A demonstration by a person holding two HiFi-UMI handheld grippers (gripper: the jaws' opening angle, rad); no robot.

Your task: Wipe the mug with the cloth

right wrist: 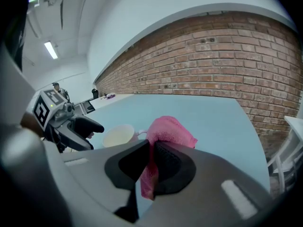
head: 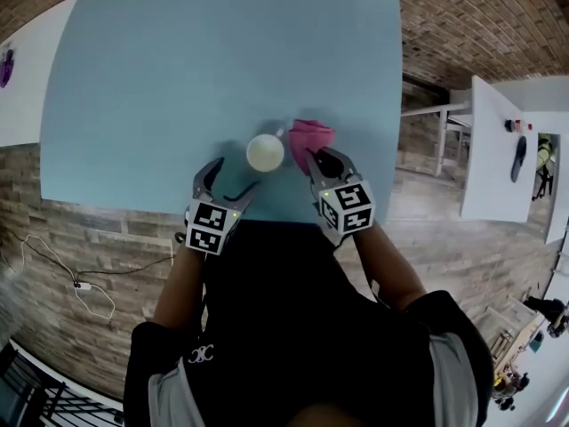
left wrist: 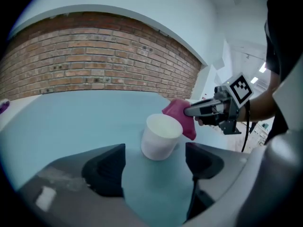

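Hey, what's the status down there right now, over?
Left gripper open, mug upright just ahead of its jaws. Right gripper shut on pink cloth, beside the mug. Nothing in the way.

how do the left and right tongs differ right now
The left tongs stand open and empty; the right tongs are shut on the crumpled pink cloth. The left tongs sit short of the round white mug, not touching it; the right tongs hold the cloth beside the mug. Both point toward the mug over the pale blue table.
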